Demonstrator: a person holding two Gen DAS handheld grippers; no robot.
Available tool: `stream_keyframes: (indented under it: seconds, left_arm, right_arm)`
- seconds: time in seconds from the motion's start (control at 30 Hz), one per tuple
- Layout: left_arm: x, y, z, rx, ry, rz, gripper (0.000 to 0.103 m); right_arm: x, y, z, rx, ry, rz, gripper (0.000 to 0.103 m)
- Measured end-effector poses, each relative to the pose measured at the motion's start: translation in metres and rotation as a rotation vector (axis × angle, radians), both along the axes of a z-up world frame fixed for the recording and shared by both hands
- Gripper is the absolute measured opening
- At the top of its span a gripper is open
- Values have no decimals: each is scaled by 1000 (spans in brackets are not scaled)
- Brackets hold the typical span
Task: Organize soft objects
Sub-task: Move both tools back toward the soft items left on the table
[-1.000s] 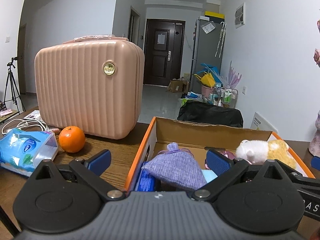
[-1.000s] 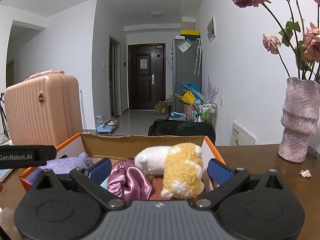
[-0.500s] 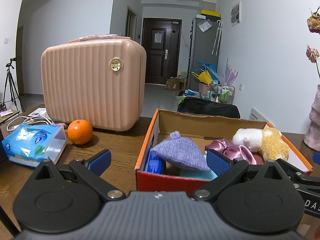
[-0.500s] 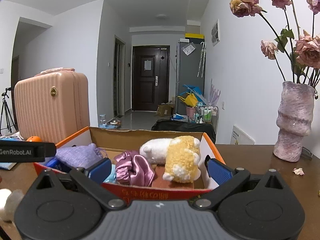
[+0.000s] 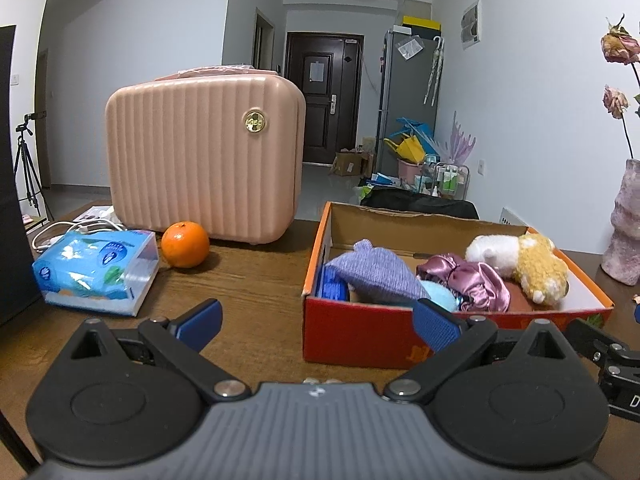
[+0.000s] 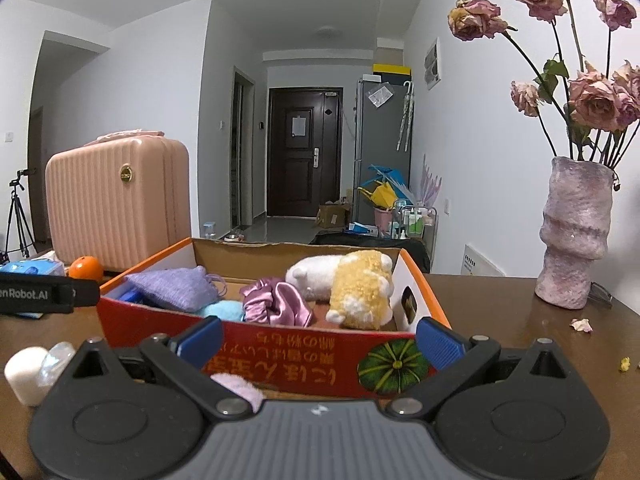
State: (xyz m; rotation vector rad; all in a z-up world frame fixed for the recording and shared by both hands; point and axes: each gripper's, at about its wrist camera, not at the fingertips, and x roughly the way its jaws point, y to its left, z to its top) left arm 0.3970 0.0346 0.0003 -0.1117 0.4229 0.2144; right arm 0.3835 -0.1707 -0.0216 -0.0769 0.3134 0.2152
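Note:
An open orange cardboard box [image 5: 360, 332] [image 6: 304, 356] sits on the wooden table. It holds a purple knitted pouch [image 5: 376, 274] [image 6: 176, 288], a pink satin scrunchie [image 5: 468, 280] [image 6: 276, 304], a light blue soft item [image 5: 440, 294] [image 6: 222, 310] and a white-and-yellow plush toy [image 5: 524, 260] [image 6: 352, 284]. My left gripper [image 5: 318, 322] is open and empty, in front of the box's left corner. My right gripper [image 6: 318, 338] is open and empty, in front of the box's front wall. A small lilac fuzzy item [image 6: 238, 388] lies on the table under the right gripper.
A pink ribbed case [image 5: 204, 168] stands at the back left with an orange [image 5: 185, 244] and a blue tissue pack [image 5: 96, 272] before it. A vase of dried roses [image 6: 572, 232] stands right of the box. A white round object [image 6: 28, 372] lies near left.
Both grippers have pulled back and up from over the box; its front wall now shows in both views. The soft items lie unmoved in the box.

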Motion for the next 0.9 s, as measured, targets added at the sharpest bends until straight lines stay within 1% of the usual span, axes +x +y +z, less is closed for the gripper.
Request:
stream_keyframes:
  seconds: [0.53,0.9]
  left_arm:
    - [-42,-1,-3,6,20,-14,103]
    - [-69,-2,-6,4,43,-35,103]
  right_arm:
    - [-43,-7,-2,-8,21,4,103]
    - [-73,-2,-7,-39,37,28,103]
